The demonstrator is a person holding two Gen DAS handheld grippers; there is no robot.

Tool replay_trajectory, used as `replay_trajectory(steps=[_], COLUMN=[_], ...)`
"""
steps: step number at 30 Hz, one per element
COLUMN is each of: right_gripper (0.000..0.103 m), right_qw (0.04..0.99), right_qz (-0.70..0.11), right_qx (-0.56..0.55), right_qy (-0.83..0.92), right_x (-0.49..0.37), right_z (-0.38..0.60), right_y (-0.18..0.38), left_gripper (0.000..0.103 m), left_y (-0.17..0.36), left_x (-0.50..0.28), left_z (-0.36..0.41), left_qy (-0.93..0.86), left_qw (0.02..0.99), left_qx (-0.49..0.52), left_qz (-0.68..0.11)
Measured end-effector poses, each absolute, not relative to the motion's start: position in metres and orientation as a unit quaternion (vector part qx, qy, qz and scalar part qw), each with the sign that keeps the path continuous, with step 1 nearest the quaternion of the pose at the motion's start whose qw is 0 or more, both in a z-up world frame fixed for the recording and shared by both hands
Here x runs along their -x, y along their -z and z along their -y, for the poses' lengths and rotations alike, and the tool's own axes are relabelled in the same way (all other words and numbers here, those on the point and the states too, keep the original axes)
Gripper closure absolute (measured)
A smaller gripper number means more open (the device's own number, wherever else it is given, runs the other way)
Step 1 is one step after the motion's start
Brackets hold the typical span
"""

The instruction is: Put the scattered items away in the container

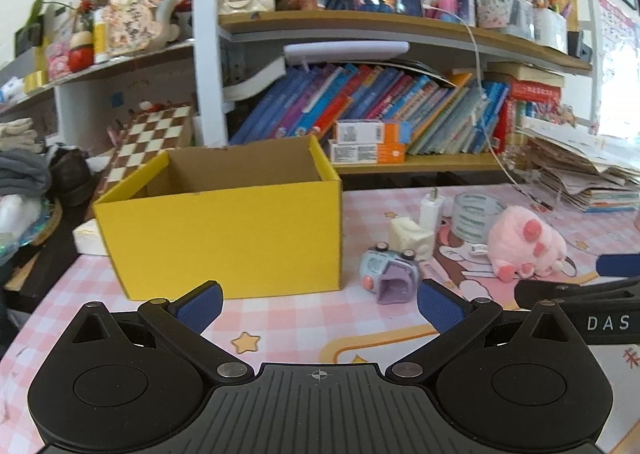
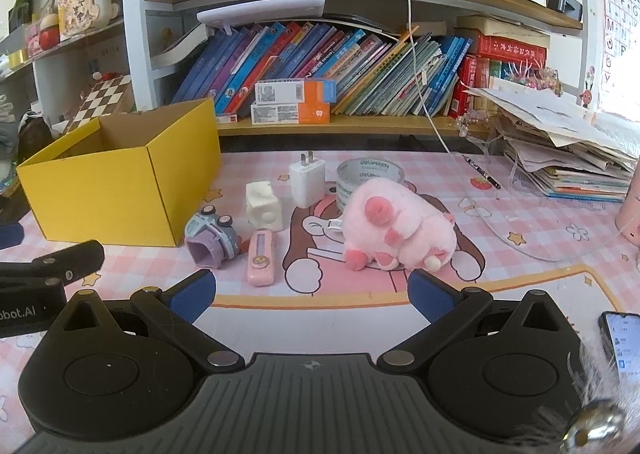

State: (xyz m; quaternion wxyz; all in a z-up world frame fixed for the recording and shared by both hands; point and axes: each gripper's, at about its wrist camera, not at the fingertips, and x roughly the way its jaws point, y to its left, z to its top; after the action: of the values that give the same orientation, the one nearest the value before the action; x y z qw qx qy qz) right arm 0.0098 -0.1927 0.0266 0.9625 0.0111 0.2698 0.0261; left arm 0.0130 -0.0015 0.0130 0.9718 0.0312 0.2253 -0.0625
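Bookshelves crammed with slanted books rise behind a desk covered by a pink checked mat (image 2: 540,214) printed with stars and a cartoon figure. On the tape roll (image 2: 370,178) the word "delipizen" can be read twice; the body of the other gripper seen at each frame edge carries "DAS" in the left wrist view and "obot.AI" in the right wrist view. An alphabet poster (image 2: 618,6) hangs far right, seen clearly only by the right wrist camera.

One yellow cardboard box (image 1: 224,238) stands open at the left of the desk; what can be seen of its inside shows nothing in it. Six loose items lie to its right: one toy car (image 2: 212,238) on its side just beside the box, one white cube-shaped block (image 2: 264,206), one white charger plug (image 2: 306,182) standing upright, the tape roll behind, one pink plush toy (image 2: 396,226) touching the tape, and one pink utility knife (image 2: 261,258) near the car. The knife shows only in the right wrist view, as do a pen (image 2: 482,172) and a phone (image 2: 622,346) at the near right edge.

Left gripper (image 1: 319,304) hovers near the box with jaws wide and nothing between them. Right gripper (image 2: 311,296) hovers before the plush toy, jaws equally wide and holding nothing
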Motion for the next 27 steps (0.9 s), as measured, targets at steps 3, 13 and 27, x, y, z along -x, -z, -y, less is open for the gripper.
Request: replay_trajectory(steps=[3, 13, 27], right_gripper=[0.000, 0.000, 0.001], right_qw=[0.964, 0.966, 0.963], right_qz=[-0.265, -0.253, -0.270], right_qx=[-0.004, -0.003, 0.018], right_qy=[-0.032, -0.059, -0.013], right_x=[-0.011, -0.023, -0.049], right_z=[0.197, 0.223, 0.256], right_y=[-0.027, -0.026, -0.010], left_gripper=[0.000, 0.000, 0.000], left_y=[-0.012, -0.009, 0.005], left_x=[-0.020, -0.032, -0.041], left_z=[0.001, 0.021, 0.066], left_qy=[0.078, 0.129, 0.190], left_qw=[0.969, 0.965, 0.959], left_qx=[-0.022, -0.070, -0.131], left_qz=[-0.234, -0.219, -0.165])
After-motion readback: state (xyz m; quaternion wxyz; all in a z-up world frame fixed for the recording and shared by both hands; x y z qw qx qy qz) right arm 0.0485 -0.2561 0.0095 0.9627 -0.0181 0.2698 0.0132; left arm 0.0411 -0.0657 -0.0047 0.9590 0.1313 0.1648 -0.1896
